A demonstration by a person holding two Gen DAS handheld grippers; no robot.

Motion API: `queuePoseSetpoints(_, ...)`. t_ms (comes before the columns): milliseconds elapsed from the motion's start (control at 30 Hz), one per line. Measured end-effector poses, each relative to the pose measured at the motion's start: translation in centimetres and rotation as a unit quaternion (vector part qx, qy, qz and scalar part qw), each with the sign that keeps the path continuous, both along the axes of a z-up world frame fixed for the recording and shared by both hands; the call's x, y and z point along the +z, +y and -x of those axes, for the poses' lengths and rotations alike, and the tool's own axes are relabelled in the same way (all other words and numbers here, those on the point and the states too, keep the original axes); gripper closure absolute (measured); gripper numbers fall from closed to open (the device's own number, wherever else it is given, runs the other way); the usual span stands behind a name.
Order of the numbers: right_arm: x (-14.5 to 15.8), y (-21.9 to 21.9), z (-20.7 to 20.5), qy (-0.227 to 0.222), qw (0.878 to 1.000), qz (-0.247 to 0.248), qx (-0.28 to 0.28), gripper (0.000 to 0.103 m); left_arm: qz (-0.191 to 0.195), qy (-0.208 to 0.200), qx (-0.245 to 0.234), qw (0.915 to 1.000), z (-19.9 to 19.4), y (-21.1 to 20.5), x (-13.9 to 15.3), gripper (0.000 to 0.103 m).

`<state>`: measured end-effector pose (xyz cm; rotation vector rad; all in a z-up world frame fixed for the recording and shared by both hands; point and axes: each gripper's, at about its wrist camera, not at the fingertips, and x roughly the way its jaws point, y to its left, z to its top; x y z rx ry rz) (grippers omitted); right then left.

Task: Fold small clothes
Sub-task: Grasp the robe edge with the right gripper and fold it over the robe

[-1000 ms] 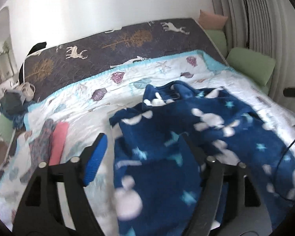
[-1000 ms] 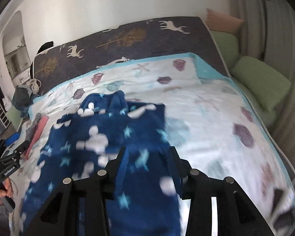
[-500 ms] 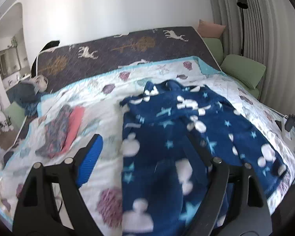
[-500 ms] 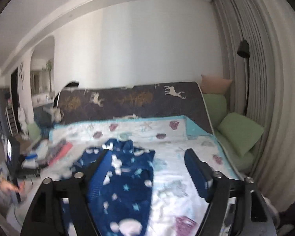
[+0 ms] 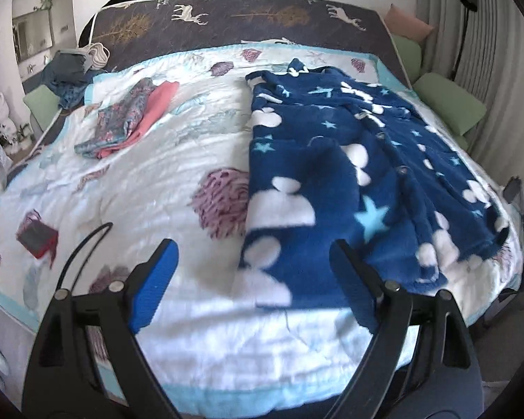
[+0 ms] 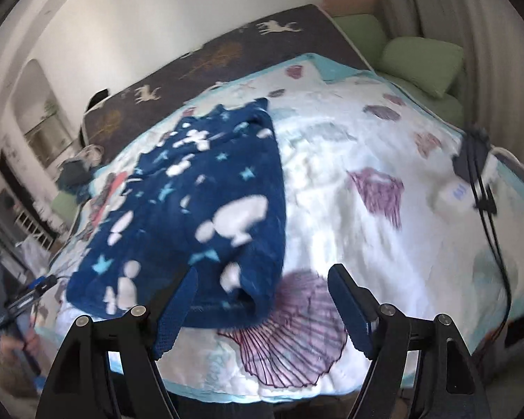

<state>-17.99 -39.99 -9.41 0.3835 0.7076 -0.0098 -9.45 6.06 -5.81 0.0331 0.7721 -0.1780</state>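
Observation:
A dark blue fleece garment [image 5: 332, 160] with stars and white shapes lies spread on the bed quilt [image 5: 164, 181], right of the middle. My left gripper [image 5: 253, 274] hovers at the bed's near edge with its jaws opening. The garment's near hem shows between the fingers, but neither finger presses on it. In the right wrist view the same garment [image 6: 199, 188] lies to the left. My right gripper [image 6: 262, 302] stands open just short of its near corner, over a shell print. It holds nothing.
A folded patterned and pink pile [image 5: 129, 118] lies at the back left of the quilt. Green cushions [image 5: 450, 108] line the right side, and a heap of clothes [image 5: 70, 73] sits by the dark headboard [image 5: 227, 24]. A black cable and white device [image 6: 457, 195] rest on the quilt's right edge.
My right gripper has let go of the blue garment and opened. Both grippers have drawn back toward the bed's near edge. The garment now lies flat.

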Motion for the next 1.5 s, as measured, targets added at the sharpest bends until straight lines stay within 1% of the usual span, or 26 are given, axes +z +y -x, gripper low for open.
queuePoseSetpoints(133,0.0,3.2,0.3,-0.019,0.999,0.0,0.043,0.025,0.018,-0.007,-0.072,0.9972,1.6,-2.4,0.7,0.015)
queuePoseSetpoints(233,0.5,5.9,-0.3,-0.034,0.995,-0.023,0.095,0.026,0.013,-0.013,-0.146,0.9892,2.4,-6.8,0.4,0.015)
queuePoseSetpoints(300,-0.1,7.9,-1.2,-0.028,0.99,-0.053,0.127,0.031,0.004,-0.012,-0.18,0.9836,2.5,-9.3,-0.3,0.015)
queuePoseSetpoints(367,-1.3,9.4,-2.3,-0.007,0.986,-0.082,0.144,0.046,-0.011,-0.01,-0.215,0.9766,2.4,-11.8,-1.3,0.018)
queuePoseSetpoints(400,-2.0,10.0,-2.8,0.006,0.985,-0.092,0.148,0.05,-0.02,-0.005,-0.228,0.9734,2.2,-13.0,-2.0,0.02)
queuePoseSetpoints(467,-3.4,11.2,-3.6,0.03,0.982,-0.104,0.154,0.055,-0.04,0.002,-0.237,0.9707,1.6,-14.6,-3.0,0.024)
queuePoseSetpoints(500,-4.0,11.7,-3.9,0.041,0.98,-0.111,0.158,0.055,-0.052,0.007,-0.237,0.9702,1.0,-15.2,-3.6,0.035)
queuePoseSetpoints(533,-4.5,12.1,-4.3,0.049,0.979,-0.119,0.161,0.055,-0.056,0.017,-0.237,0.9697,0.5,-15.6,-4.1,0.064)
queuePoseSetpoints(567,-4.8,12.3,-4.5,0.053,0.977,-0.126,0.164,0.055,-0.056,0.041,-0.233,0.9701,-0.3,-15.6,-4.7,0.083)
queuePoseSetpoints(600,-4.9,12.5,-4.6,0.055,0.976,-0.132,0.164,0.055,-0.036,0.062,-0.222,0.9724,-1.0,-15.1,-4.9,0.086)
queuePoseSetpoints(667,-5.1,12.8,-5.1,0.061,0.973,-0.147,0.168,0.055,0.049,0.088,-0.21,0.9726,-1.8,-13.1,-3.7,0.086)
queuePoseSetpoints(700,-5.1,12.9,-5.3,0.063,0.971,-0.156,0.168,0.055,0.078,0.089,-0.207,0.9712,-1.9,-12.1,-2.7,0.086)
queuePoseSetpoints(800,-5.9,13.6,-6.3,0.075,0.965,-0.187,0.169,0.054,0.111,0.063,-0.206,0.9702,-1.6,-10.5,0.1,0.087)
queuePoseSetpoints(867,-6.6,13.9,-7.5,0.086,0.961,-0.212,0.157,0.05,0.127,0.054,-0.21,0.9679,-1.5,-10.0,1.4,0.087)
queuePoseSetpoints(933,-7.2,13.9,-8.6,0.088,0.955,-0.245,0.139,0.05,0.134,0.052,-0.214,0.9661,-1.5,-10.1,2.0,0.087)
queuePoseSetpoints(967,-7.3,13.9,-8.9,0.086,0.953,-0.257,0.131,0.06,0.137,0.054,-0.215,0.9654,-1.5,-10.3,2.0,0.087)
queuePoseSetpoints(1033,-7.5,13.9,-9.6,0.091,0.95,-0.27,0.126,0.093,0.141,0.063,-0.218,0.9636,-1.5,-10.8,2.0,0.087)
queuePoseSetpoints(1067,-7.6,13.9,-9.7,0.1,0.948,-0.275,0.124,0.093,0.142,0.066,-0.219,0.963,-1.6,-10.7,2.1,0.087)
queuePoseSetpoints(1133,-6.6,14.4,-8.7,0.089,0.948,-0.276,0.13,0.093,0.148,0.065,-0.23,0.9596,-1.3,-11.2,2.6,0.087)
queuePoseSetpoints(1200,-4.4,15.2,-7.2,0.055,0.955,-0.25,0.15,0.093,0.155,0.06,-0.244,0.9553,-1.0,-11.7,3.2,0.087)
queuePoseSetpoints(1267,-3.6,15.5,-6.8,0.043,0.962,-0.224,0.15,0.093,0.157,0.06,-0.254,0.9526,-1.0,-12.4,3.5,0.088)
queuePoseSetpoints(1300,-4.0,15.5,-7.1,0.05,0.96,-0.23,0.152,0.093,0.161,0.064,-0.263,0.9492,-1.1,-12.8,3.4,0.099)
queuePoseSetpoints(1333,-5.0,15.5,-7.6,0.067,0.955,-0.246,0.152,0.093,0.167,0.076,-0.274,0.9443,-1.2,-13.3,3.1,0.099)
queuePoseSetpoints(1367,-6.1,15.6,-7.9,0.083,0.949,-0.261,0.155,0.093,0.164,0.082,-0.277,0.9433,-1.3,-13.8,2.8,0.099)
queuePoseSetpoints(1433,-7.9,16.2,-8.3,0.104,0.951,-0.245,0.157,0.093,0.131,0.095,-0.28,0.9462,-1.3,-14.9,1.6,0.099)
queuePoseSetpoints(1500,-8.6,15.9,-7.8,0.095,0.953,-0.24,0.16,0.093,0.103,0.115,-0.271,0.9501,-1.3,-15.5,-0.2,0.099)
